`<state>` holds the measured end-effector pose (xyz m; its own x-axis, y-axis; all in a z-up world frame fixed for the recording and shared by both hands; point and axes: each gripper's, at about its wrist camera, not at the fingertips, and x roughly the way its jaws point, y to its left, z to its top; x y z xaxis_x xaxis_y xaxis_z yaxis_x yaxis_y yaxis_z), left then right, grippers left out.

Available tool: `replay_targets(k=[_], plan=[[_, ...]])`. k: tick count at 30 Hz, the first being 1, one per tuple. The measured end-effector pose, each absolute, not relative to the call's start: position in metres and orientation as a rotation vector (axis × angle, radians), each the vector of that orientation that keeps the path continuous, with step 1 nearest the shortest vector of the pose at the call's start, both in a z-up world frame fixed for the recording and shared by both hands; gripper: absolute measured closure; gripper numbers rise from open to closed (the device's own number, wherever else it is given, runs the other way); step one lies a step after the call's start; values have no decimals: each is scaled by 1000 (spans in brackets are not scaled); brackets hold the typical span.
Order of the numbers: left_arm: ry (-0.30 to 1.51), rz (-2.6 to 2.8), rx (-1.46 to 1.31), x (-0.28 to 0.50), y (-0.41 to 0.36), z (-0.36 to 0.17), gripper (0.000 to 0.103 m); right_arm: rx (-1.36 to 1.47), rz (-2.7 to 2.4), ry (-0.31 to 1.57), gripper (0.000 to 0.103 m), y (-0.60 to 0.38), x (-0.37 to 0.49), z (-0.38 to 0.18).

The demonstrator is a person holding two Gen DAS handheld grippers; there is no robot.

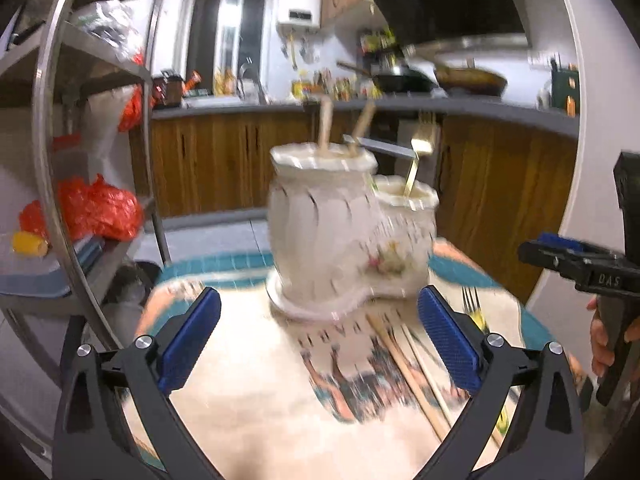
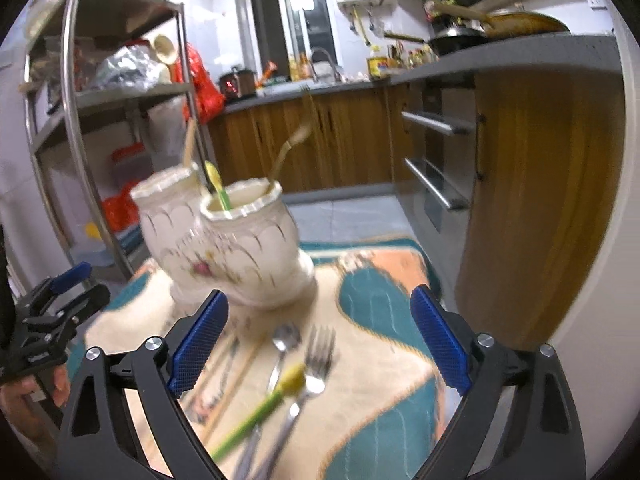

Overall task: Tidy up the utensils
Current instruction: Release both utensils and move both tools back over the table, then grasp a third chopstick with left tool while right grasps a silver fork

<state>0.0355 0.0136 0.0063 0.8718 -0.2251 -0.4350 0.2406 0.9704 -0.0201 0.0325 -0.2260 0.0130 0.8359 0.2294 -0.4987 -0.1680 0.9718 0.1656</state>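
While both jaws stand wide and hold nothing, left gripper [image 1: 318,336] and right gripper [image 2: 320,340] face two-cup ceramic holder [image 2: 240,248] on patterned cloth [image 2: 380,360]; before it lie two forks [image 2: 318,360], one spoon [image 2: 285,340], one green-handled utensil [image 2: 256,412], chopsticks [image 1: 404,368].

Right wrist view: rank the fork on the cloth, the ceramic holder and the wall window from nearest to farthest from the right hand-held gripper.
1. Fork, lying on the cloth between the open right hand-held gripper fingers.
2. Ceramic holder, standing beyond it, left of centre.
3. Window, on the far wall above the counter.
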Motion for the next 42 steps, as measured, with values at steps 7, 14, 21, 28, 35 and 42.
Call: replay_targets(k=[7,14,21,28,35,42], plan=[[585,-257,101,41,-8,-13,6,76,184,642,11,-232,28,-10],[722,-261,154,54,-22,-37,6,44,178,763,11,-231,31,-38],[780,-264,177,58,-28,-43,18,54,217,814,17,-228,34,-50],[812,-326,163,54,-37,-44,31,47,295,847,48,-218,30,-50],[822,-354,178,50,-45,-46,52,57,328,861,61,-213,30,-48],[839,-397,190,52,-49,-45,84,139,370,897,66,-216,35,-47]])
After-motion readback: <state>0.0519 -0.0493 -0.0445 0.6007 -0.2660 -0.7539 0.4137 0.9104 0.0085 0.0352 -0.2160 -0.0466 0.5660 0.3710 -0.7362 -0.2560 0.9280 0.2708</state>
